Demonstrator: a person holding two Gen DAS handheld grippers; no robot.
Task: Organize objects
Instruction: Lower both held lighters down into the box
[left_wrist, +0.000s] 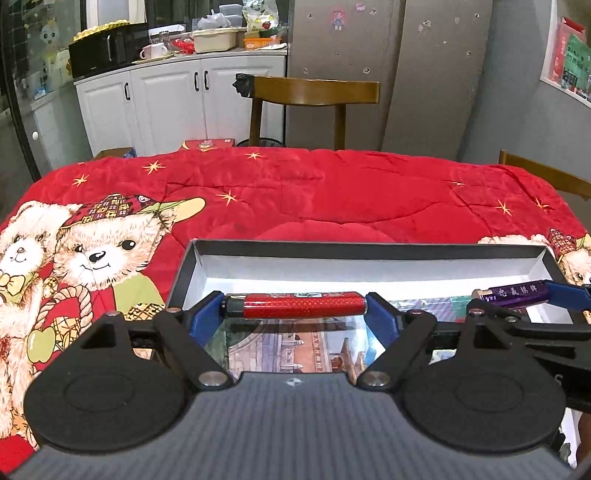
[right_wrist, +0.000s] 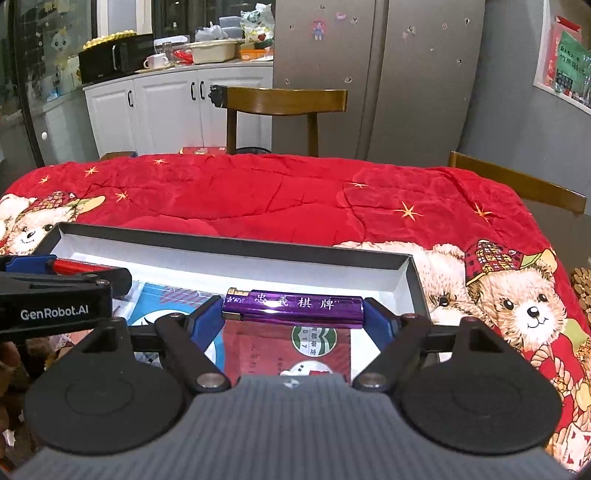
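Two lighters, one per gripper: red lighter (left_wrist: 295, 305) clamped lengthwise in left fingers (left_wrist: 202, 318), purple lighter (right_wrist: 293, 308) in right fingers (right_wrist: 380, 320).

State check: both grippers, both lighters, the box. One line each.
Left gripper: shut on the red glitter lighter.
Right gripper: shut on the purple metallic lighter.
Red glitter lighter: held lengthwise, over the box.
Purple metallic lighter: held lengthwise, over the box.
Shallow black cardboard box with white lining: open, printed packets inside.

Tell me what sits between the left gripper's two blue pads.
A red lighter lies crosswise between the left gripper's blue pads, clamped end to end over the open box. The left wrist view shows it.
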